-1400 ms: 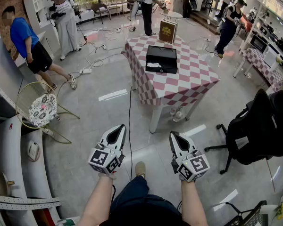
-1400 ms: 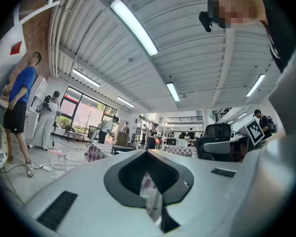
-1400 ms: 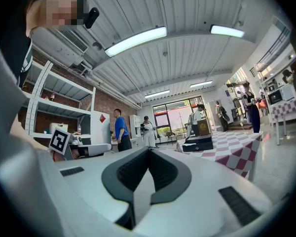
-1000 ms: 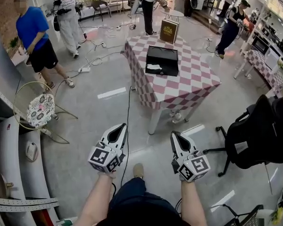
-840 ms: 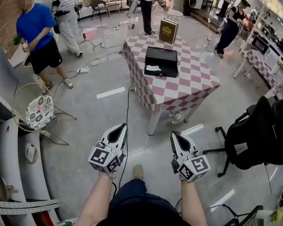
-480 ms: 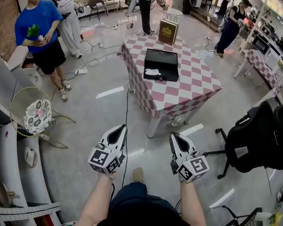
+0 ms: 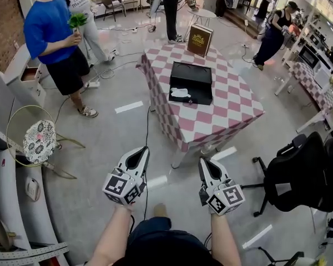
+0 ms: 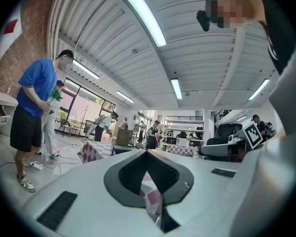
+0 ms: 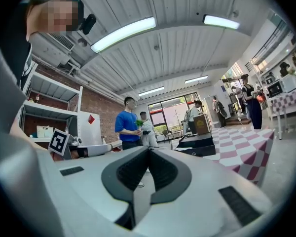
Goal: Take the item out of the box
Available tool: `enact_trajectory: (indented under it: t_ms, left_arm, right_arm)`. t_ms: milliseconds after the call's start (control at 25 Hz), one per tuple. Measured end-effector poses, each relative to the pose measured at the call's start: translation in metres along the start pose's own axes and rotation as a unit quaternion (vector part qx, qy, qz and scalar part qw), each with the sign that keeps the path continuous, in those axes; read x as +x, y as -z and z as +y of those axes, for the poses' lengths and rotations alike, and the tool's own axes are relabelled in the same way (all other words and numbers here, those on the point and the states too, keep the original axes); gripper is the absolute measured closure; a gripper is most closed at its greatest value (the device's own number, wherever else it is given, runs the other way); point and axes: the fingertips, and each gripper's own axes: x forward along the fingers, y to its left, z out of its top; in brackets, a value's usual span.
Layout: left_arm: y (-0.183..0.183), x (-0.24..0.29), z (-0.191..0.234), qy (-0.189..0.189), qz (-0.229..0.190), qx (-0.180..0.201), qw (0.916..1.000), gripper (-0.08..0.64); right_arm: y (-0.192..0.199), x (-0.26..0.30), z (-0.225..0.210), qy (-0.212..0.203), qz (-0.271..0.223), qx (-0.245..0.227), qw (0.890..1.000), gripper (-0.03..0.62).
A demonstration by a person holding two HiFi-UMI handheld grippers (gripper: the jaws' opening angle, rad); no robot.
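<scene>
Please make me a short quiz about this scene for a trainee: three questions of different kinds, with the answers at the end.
1. True or false: the black box stands on the checkered table.
2. What does the person in the blue shirt hold? A: a green plant. B: a cup. C: a cable.
3. Fill in: the jaws of the left gripper and of the right gripper are ____ (apart or together).
Key: 1 true; 2 A; 3 together.
</scene>
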Motion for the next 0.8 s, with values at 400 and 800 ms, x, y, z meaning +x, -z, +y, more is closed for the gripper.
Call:
enact_trajectory:
  t_ms: [400,800]
  left_arm:
    - [0.005,0.036,0.033,0.002,0.004,-0.002,1.0,0.56]
    - [0.006,0.057,0.047,0.005,0.006,-0.006,0.9999,0.56]
  right_arm:
    - [-0.003,0.045,-0.026,0.0,-0.008,0.0,1.0,0.588]
    - [0.002,0.063,-0.037,0.0,0.006,-0.003,1.0,0.588]
